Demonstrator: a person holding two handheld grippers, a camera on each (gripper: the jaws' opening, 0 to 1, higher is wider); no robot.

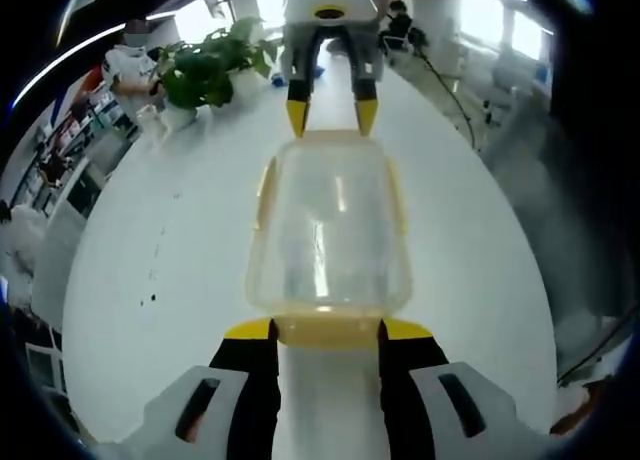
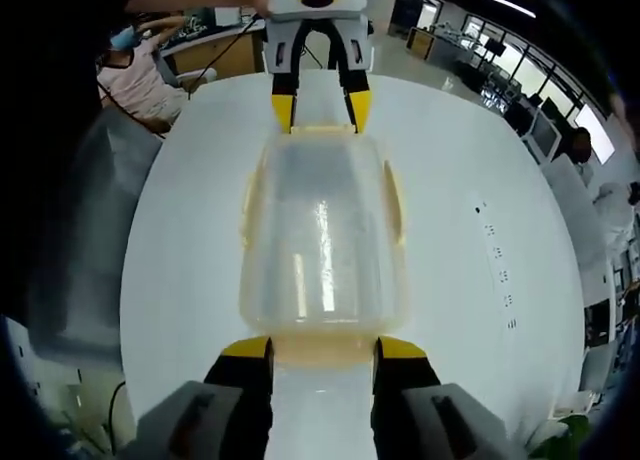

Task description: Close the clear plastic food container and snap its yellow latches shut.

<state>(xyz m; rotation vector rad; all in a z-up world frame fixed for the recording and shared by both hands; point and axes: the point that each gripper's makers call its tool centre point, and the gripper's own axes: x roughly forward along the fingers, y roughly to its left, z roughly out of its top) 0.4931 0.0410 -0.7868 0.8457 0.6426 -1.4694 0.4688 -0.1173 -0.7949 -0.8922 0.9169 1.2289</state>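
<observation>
A clear plastic food container [image 1: 330, 230] [image 2: 320, 240] lies on the white table [image 1: 160, 280] with its lid on top. Yellow latches run along its long sides [image 1: 265, 192] [image 2: 398, 205] and at both ends. My left gripper [image 1: 328, 330] is open at one end, its yellow-tipped jaws standing either side of the end latch [image 1: 328, 332]. At the opposite end my right gripper [image 2: 324, 348] is open in the same way around that end's latch [image 2: 322, 352]. Each gripper faces the other across the box: right gripper [image 1: 332, 118], left gripper [image 2: 321, 110].
A potted green plant [image 1: 205, 70] stands near the table's edge beside the right gripper's end. A grey chair [image 2: 80, 230] sits by the table, and a seated person [image 2: 140, 75] is beyond it. Small dark marks [image 2: 497, 270] dot the tabletop.
</observation>
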